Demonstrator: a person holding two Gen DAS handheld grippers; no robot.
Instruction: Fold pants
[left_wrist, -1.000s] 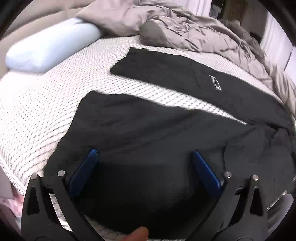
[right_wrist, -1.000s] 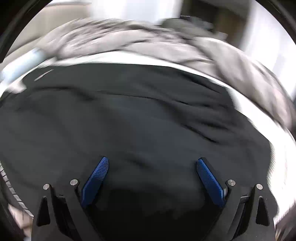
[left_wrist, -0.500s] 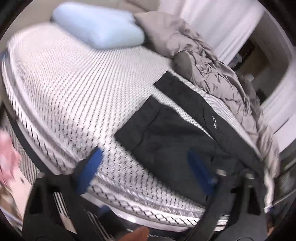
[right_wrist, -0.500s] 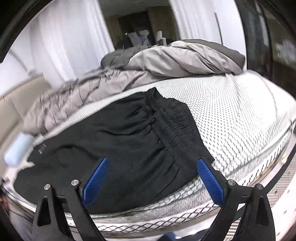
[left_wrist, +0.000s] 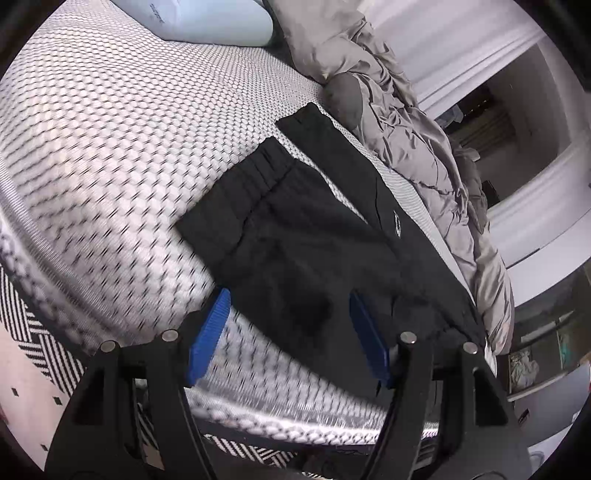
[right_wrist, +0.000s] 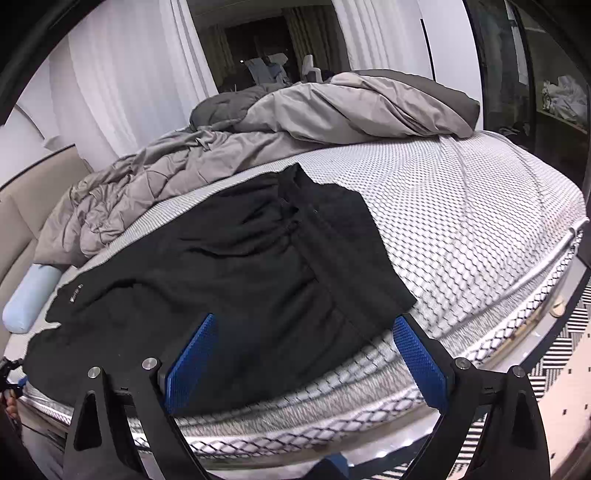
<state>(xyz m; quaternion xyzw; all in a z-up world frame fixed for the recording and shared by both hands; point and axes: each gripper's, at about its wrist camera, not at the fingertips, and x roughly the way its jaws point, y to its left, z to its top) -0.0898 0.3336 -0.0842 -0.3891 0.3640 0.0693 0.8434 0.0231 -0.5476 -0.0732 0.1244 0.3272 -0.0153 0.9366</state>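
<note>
Two views. Left wrist: the black pants (left_wrist: 314, 229) lie flat on the bed (left_wrist: 110, 147) near its edge; the left tongs (left_wrist: 288, 332) are closing, with nothing clamped between the pads. Right wrist: the right tongs (right_wrist: 303, 354) stand released above the pants (right_wrist: 221, 277), beside the grey duvet (right_wrist: 295, 122).

Left claw (left_wrist: 288, 332), right claw (right_wrist: 306, 354); black frames, blue ribbed pads, silver screws

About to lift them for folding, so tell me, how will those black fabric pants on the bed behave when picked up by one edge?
The black fabric pants will probably go limp and drape, since they lie wrinkled and flat. The gathered waistband likely gives a thicker grip. They may drag on the textured white mattress.
</note>
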